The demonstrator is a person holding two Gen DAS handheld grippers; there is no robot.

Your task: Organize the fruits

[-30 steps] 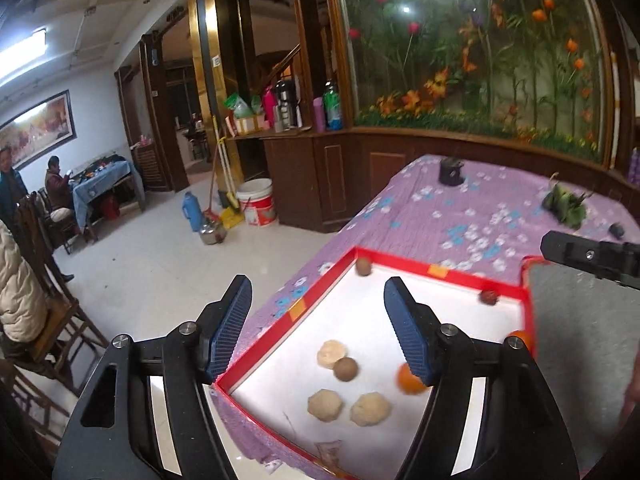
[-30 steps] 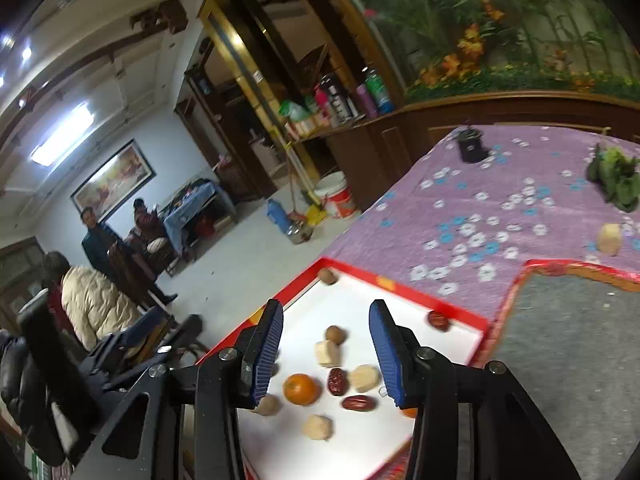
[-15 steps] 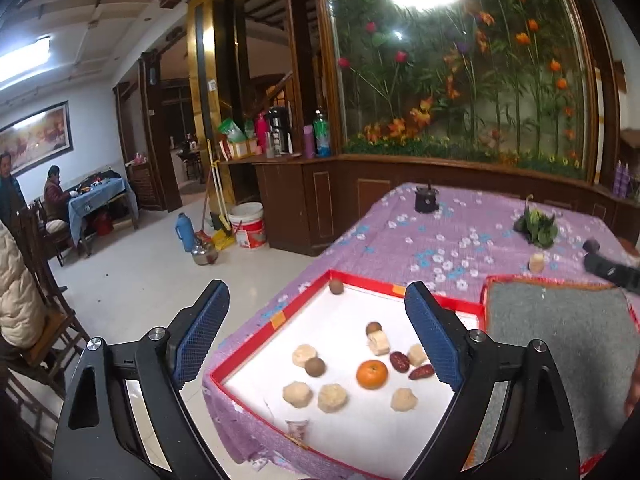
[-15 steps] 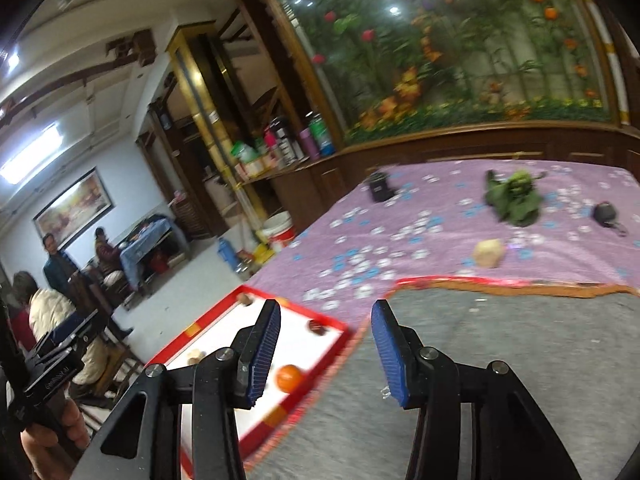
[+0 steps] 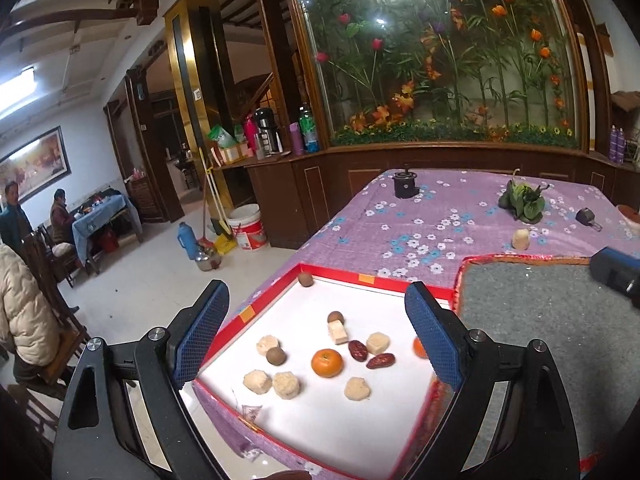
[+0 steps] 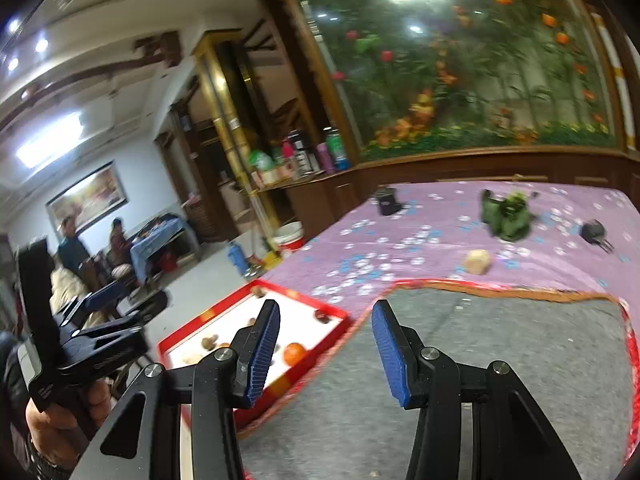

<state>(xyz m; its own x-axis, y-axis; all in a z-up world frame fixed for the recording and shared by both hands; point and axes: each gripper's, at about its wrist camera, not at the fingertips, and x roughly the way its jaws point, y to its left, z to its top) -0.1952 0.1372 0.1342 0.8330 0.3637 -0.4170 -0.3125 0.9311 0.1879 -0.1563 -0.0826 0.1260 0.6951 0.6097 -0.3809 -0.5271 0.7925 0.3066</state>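
A red-rimmed white tray (image 5: 376,280) holds an orange (image 5: 327,363), two red dates (image 5: 358,350), brown longans (image 5: 276,357) and several pale lumps (image 5: 285,385). My left gripper (image 5: 316,336) is open and empty, raised above the tray. The tray (image 6: 338,312) and orange (image 6: 294,353) also show in the right wrist view. My right gripper (image 6: 325,354) is open and empty above the grey mat (image 6: 500,344), just right of the tray. Part of it (image 5: 616,276) shows at the right edge of the left wrist view.
The grey mat (image 5: 532,312) with a red fringe lies right of the tray on a purple flowered tablecloth (image 5: 432,216). Beyond lie a pale lump (image 5: 521,239), green vegetables (image 5: 522,202), a black grinder (image 5: 404,184) and a small dark object (image 5: 587,217). The table edge drops off at left.
My left gripper rose and drew back from the tray, and its jaws opened wider. My right gripper swung right from over the tray to over the grey mat.
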